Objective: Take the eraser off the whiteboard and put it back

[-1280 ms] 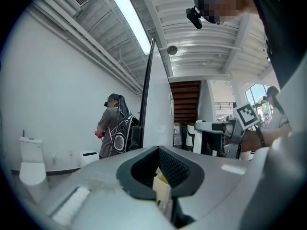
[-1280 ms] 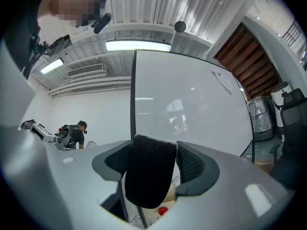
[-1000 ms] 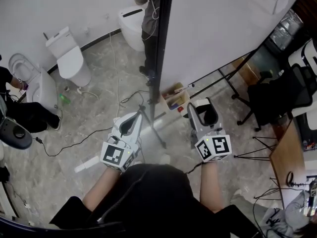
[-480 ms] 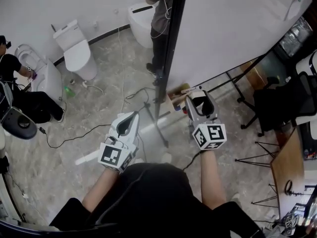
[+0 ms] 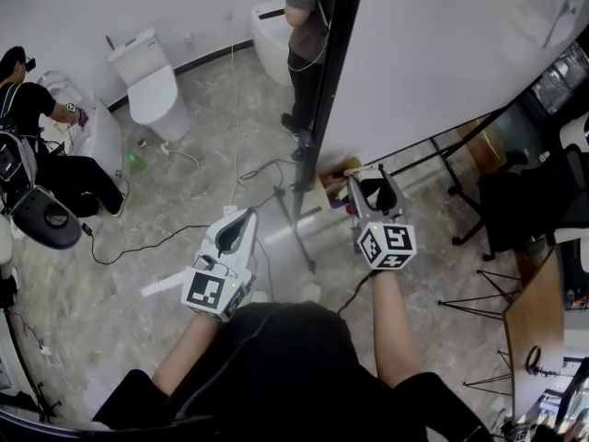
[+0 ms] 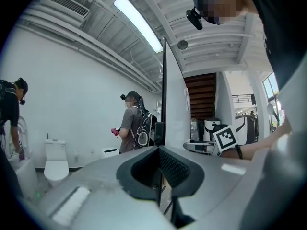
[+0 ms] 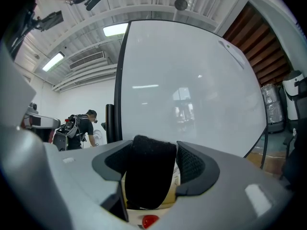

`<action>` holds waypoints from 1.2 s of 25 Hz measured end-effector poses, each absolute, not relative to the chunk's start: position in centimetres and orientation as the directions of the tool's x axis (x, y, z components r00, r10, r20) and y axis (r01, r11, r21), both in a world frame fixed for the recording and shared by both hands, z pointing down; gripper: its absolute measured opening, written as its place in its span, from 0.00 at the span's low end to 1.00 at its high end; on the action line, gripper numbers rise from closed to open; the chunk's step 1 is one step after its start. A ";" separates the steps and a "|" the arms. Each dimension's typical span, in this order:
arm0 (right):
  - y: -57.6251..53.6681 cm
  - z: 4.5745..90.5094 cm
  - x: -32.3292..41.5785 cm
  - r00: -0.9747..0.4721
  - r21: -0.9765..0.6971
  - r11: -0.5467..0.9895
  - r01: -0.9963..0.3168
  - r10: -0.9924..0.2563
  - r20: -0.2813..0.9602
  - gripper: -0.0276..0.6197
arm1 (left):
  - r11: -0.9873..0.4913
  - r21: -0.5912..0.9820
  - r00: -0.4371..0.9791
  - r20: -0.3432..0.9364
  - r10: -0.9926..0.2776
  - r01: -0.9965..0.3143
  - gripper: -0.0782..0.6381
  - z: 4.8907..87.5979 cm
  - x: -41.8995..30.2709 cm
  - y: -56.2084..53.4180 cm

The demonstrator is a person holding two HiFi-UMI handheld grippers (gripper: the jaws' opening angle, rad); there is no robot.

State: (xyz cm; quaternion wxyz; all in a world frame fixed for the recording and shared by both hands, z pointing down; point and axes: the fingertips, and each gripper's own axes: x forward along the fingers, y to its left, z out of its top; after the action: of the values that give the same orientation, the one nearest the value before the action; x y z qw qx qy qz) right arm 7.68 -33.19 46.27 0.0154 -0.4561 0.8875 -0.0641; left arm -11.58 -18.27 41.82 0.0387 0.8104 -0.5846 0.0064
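A black felt eraser [image 7: 147, 176] sits between the jaws of my right gripper [image 7: 152, 169], which is shut on it. In the head view that right gripper [image 5: 373, 182] points level at the bottom edge of the big whiteboard [image 5: 442, 63], just over a small open box [image 5: 329, 175] of markers. The eraser [image 5: 375, 193] shows there as a dark block between the fingers. The whiteboard [image 7: 192, 90] fills the right gripper view. My left gripper [image 5: 242, 219] hangs lower left over the floor, its jaws together and empty. In its own view the left gripper [image 6: 159, 176] faces the board's dark edge post [image 6: 163, 95].
Behind the board stands a person [image 5: 308, 7]; another bends at the far left [image 5: 28, 109]. Toilets [image 5: 152, 81] line the wall. Cables [image 5: 184, 238] and a tripod leg [image 5: 299, 238] cross the floor. An office chair [image 5: 525, 191] and a wooden desk [image 5: 534, 320] are on the right.
My right gripper has carried the eraser forward toward the whiteboard's bottom edge and the marker box. The left gripper has hardly shifted. Both grips look the same.
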 end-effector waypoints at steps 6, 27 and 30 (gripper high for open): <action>-33.7 47.8 7.3 -0.575 -0.113 0.567 -0.816 -0.817 0.047 0.50 | -0.302 0.051 0.305 0.066 -0.950 -0.952 0.12 42.0 -11.5 -18.3; -34.1 50.3 5.7 -0.616 -0.056 0.613 -0.788 -0.783 0.085 0.50 | -0.289 0.048 0.292 0.080 -0.953 -0.956 0.12 42.3 -11.5 -18.4; -34.1 50.8 5.5 -0.619 -0.050 0.617 -0.785 -0.780 0.095 0.50 | -0.288 0.049 0.291 0.081 -0.953 -0.956 0.12 42.4 -11.5 -18.5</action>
State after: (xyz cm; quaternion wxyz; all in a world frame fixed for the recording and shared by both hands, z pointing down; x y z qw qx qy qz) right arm 5.55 -34.08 50.80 -0.0319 -0.4355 0.8986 -0.0431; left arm -11.50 -18.49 42.43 0.0438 0.8023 -0.5950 0.0181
